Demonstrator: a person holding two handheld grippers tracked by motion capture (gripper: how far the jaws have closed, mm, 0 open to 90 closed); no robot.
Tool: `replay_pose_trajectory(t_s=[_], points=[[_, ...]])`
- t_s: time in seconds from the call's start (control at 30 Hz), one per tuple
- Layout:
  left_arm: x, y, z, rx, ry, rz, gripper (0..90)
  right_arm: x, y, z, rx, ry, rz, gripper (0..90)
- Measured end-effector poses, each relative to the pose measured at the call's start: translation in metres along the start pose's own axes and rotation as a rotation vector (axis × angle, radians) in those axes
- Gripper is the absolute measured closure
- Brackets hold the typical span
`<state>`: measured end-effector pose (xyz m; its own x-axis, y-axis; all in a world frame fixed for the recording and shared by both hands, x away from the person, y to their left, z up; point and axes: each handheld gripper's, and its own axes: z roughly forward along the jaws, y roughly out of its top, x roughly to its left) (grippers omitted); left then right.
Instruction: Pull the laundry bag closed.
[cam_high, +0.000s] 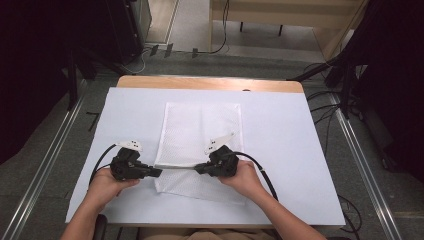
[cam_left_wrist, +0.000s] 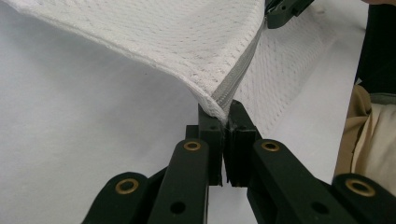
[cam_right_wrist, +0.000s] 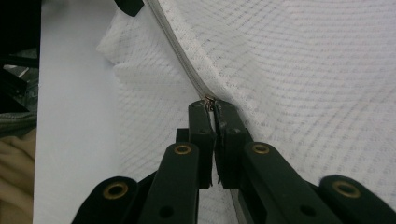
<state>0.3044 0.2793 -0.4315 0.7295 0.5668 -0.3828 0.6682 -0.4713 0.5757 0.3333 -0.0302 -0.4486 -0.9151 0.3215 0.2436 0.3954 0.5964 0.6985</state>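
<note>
White mesh bag (cam_high: 200, 135), grey zipper (cam_left_wrist: 238, 74) pinched by both grippers

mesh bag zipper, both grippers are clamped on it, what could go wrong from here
The right gripper pinches only the small zipper pull, so it could slip off. The left gripper clamps just the corner of the mesh bag; a hard tug might tear the mesh or drag the bag across the table.

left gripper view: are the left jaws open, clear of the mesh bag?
No. The left gripper is clamped shut on the corner of the white mesh bag, right at the end of its grey zipper.
</note>
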Motion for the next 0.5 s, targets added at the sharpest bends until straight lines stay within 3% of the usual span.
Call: replay_pose_trajectory(t_s=[0.5], points=[[0.000, 0.000, 0.000, 0.001, 0.006, 0.001, 88.3, -0.006, -0.013, -0.016, 0.017, -0.022, 0.015, 88.5]])
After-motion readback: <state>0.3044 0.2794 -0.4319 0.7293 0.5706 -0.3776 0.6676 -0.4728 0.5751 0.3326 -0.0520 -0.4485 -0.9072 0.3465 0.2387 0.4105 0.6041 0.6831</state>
